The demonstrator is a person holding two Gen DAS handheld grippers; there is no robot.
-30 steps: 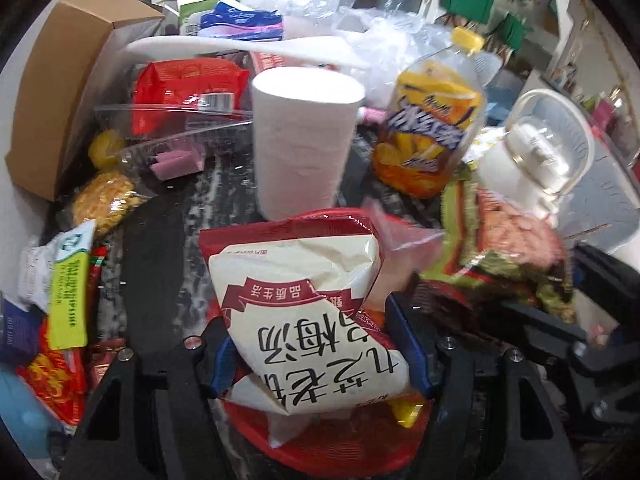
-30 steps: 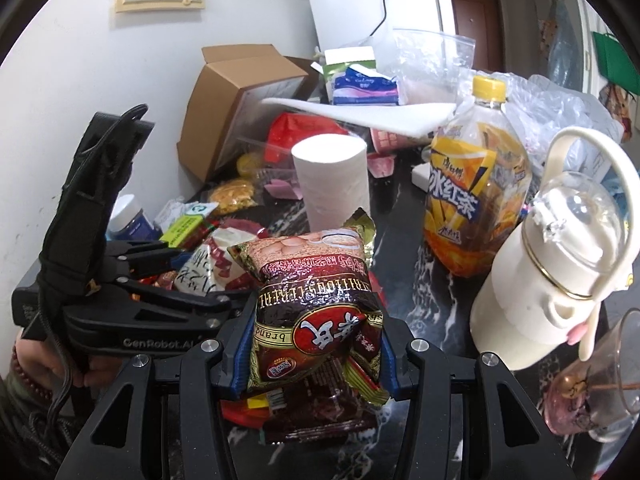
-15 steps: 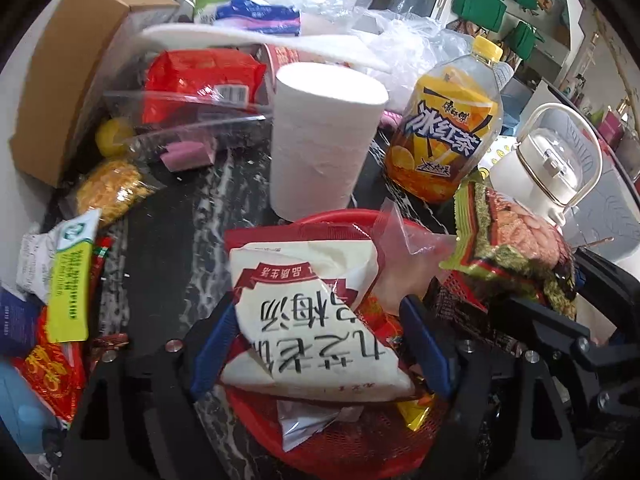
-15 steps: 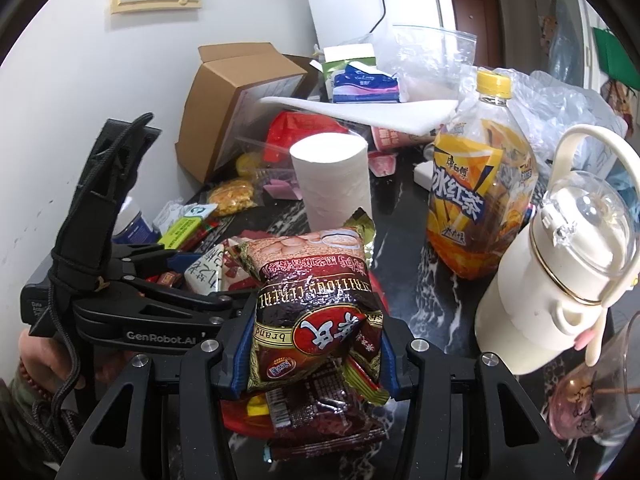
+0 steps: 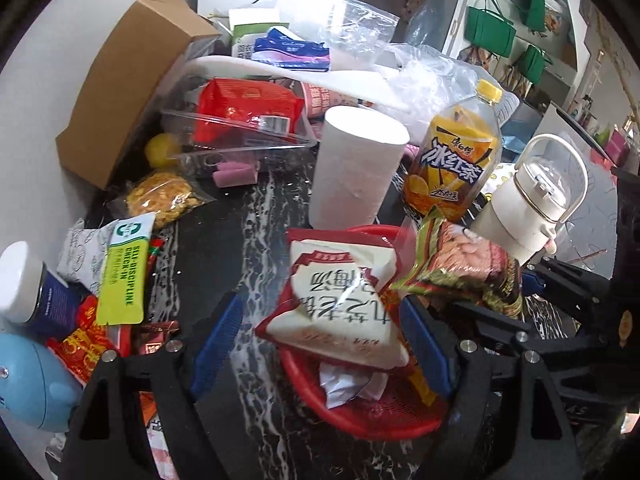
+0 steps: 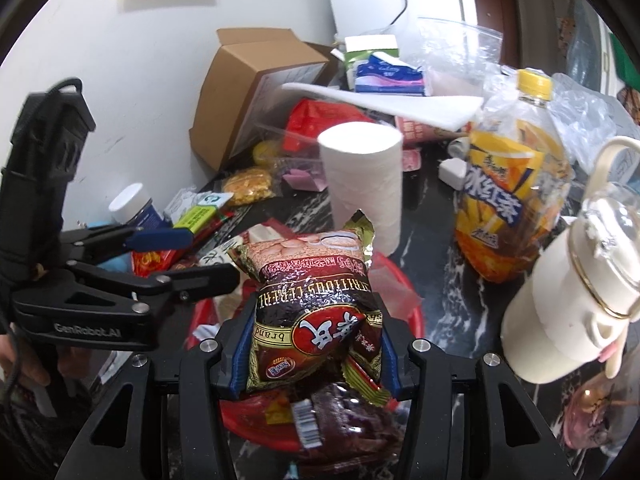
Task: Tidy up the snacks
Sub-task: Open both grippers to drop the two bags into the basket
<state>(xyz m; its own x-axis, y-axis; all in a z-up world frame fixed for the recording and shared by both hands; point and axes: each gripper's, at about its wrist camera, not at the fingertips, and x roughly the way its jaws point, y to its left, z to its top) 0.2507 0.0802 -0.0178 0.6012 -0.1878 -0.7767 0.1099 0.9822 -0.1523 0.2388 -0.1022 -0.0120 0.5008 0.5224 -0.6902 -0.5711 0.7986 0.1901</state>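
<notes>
- left gripper (image 5: pixel 320 336): jaws wide apart, holding nothing; the blue pads (image 5: pixel 218 332) stand clear on either side of the white bag (image 5: pixel 340 304).
- the white bag lies between the left jaws without touching them, resting on top of other packets in the red basket (image 5: pixel 384 420), which sits under and ahead of the right-hand jaw.
- right gripper (image 6: pixel 312 344): jaws clamped on the cereal bag (image 6: pixel 312 288), squeezing its lower half; the bag stands upright between the pads and rises well ahead of the tips.
- below the right jaws, a dark purple packet (image 6: pixel 348 420) lies in the same basket (image 6: pixel 404 284), seen here under the held bag.
- ahead of both jaws stands a paper roll (image 5: pixel 356 168), upright, just beyond the basket rim.
- ahead and to the right of the jaws: a tea bottle (image 5: pixel 452 160) and, nearer, a cream kettle (image 5: pixel 532 204).
- to the left of the left jaws, loose packets lie on the dark table (image 5: pixel 224 232): a green sachet (image 5: pixel 124 272), a yellow snack bag (image 5: pixel 160 198) and a red wrapper (image 5: pixel 80 344).
- far ahead left, an open carton (image 5: pixel 132 76) on its side.
</notes>
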